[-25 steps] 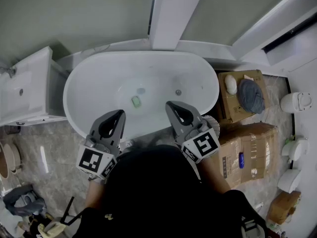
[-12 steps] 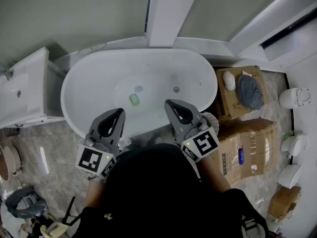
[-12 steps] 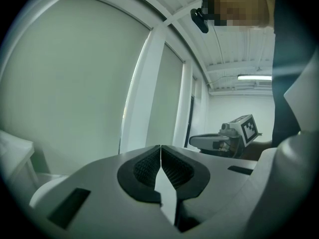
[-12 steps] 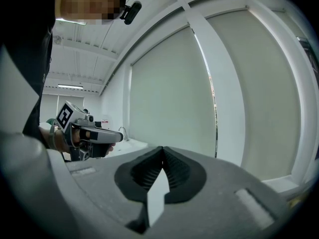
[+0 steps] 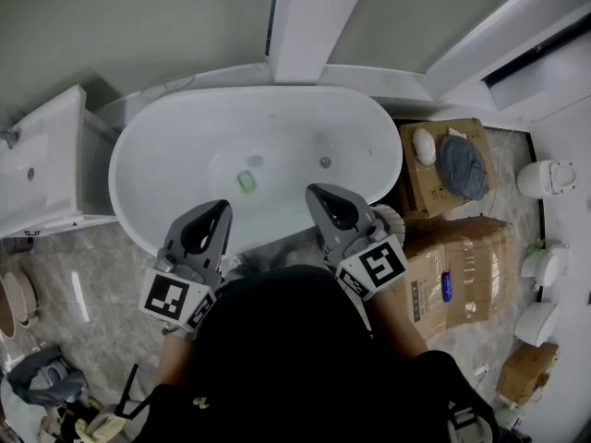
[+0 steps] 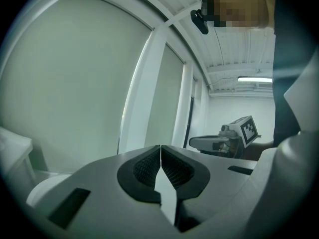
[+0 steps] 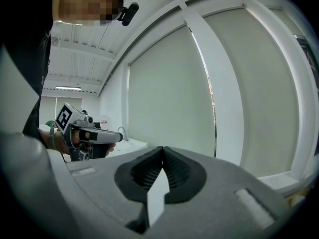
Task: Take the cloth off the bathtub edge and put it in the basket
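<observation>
Both hand-held grippers hover over the near rim of a white oval bathtub (image 5: 268, 95), the left gripper (image 5: 220, 210) and the right gripper (image 5: 319, 194) side by side and apart. Each has its jaws pressed together on nothing.

The tub stands on grey marble-patterned floor (image 5: 83, 275) against pale grey-green wall panels split by a white pillar (image 5: 305, 26). A small green item (image 5: 246, 181) lies on the tub's bottom. A white sink cabinet (image 5: 46, 164) sits just left of the tub.

The grey-blue cloth (image 5: 462, 167) lies bunched on top of a cardboard box (image 5: 427, 197) just right of the tub — well clear of both grippers. A second box (image 5: 462, 270) stands nearer the person. A white ribbed rim (image 5: 394, 218) shows between tub and boxes, just behind the right gripper, too hidden to identify.

Open room is the tub's wide interior and the floor strip at left — the right side is crowded.
</observation>
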